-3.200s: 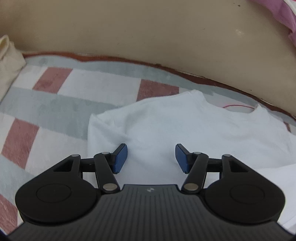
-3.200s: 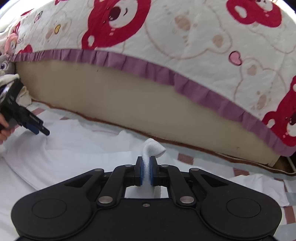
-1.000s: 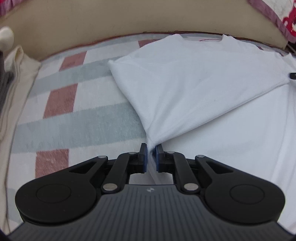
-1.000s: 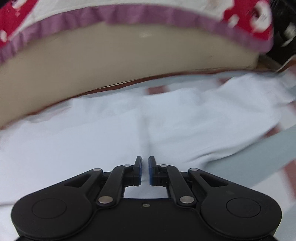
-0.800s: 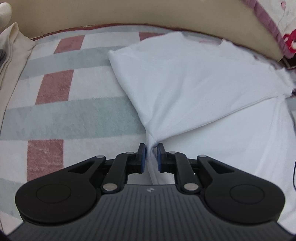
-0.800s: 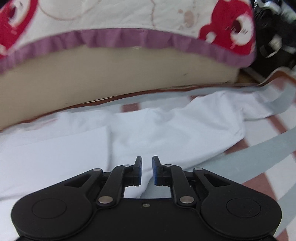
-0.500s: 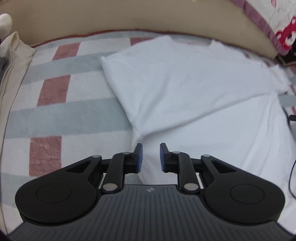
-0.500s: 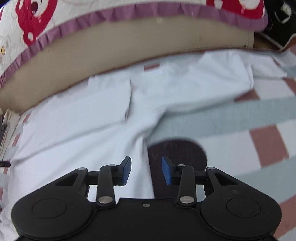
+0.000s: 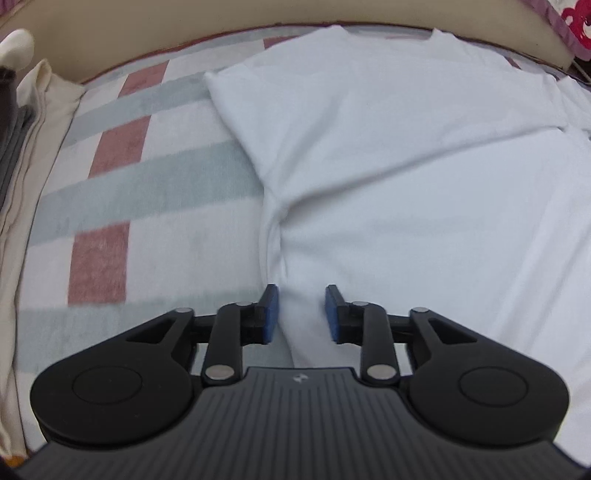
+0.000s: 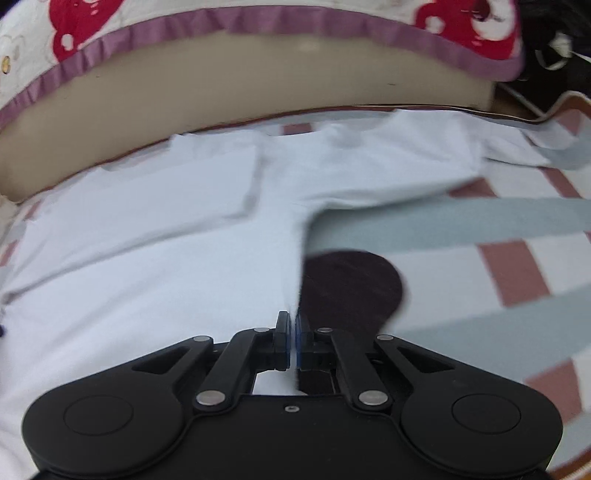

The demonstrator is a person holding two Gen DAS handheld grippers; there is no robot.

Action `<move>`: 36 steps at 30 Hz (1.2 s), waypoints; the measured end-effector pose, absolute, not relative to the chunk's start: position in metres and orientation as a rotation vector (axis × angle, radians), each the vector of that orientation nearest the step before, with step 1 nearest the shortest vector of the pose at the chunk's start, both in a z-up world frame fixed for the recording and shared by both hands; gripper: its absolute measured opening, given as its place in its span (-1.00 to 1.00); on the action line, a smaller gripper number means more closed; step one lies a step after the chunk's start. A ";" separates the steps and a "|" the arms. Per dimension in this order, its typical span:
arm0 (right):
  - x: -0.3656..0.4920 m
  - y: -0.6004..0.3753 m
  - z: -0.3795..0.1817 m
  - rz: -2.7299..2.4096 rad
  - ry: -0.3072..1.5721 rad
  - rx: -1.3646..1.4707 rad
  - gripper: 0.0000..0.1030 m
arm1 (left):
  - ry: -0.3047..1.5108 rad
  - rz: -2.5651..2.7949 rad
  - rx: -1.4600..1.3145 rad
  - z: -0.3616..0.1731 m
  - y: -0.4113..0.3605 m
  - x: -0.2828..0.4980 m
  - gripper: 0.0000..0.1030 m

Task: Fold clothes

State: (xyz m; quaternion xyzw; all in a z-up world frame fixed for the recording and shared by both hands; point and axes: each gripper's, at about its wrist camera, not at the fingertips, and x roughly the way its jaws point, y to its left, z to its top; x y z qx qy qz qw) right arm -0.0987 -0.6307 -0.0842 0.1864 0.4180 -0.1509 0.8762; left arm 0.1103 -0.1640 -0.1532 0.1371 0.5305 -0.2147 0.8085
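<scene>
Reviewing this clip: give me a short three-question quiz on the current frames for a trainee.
1. True or false: the right gripper is shut on the edge of the white T-shirt.
2. Multiple choice: the T-shirt lies on A) a bare wooden floor, B) a checked blanket, C) a metal tray.
3. Fill in: the left gripper has its jaws ____, with shirt fabric lying between them, not pinched.

Key: 1 true; 2 B; 3 opening.

One white shirt (image 9: 424,155) lies on one checked rug (image 9: 147,192). Two grippers: left gripper (image 9: 301,314), right gripper (image 10: 293,341). One quilt (image 10: 184,22).
</scene>
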 end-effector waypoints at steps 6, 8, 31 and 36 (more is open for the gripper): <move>-0.112 -0.648 -0.098 -0.323 0.843 0.503 -0.71 | 1.241 -0.438 0.120 -0.153 -0.131 0.096 -0.18; -0.127 -0.654 -0.099 -0.316 0.835 0.548 -0.36 | 1.280 -0.462 0.041 -0.155 -0.118 0.090 -0.13; -0.184 -0.607 -0.110 -0.079 0.924 0.386 -0.87 | 1.369 -0.522 0.030 -0.153 -0.140 0.042 0.41; -0.230 -0.631 -0.079 -0.080 0.727 0.641 -0.88 | 1.342 -0.553 -0.018 -0.141 -0.121 0.028 -0.92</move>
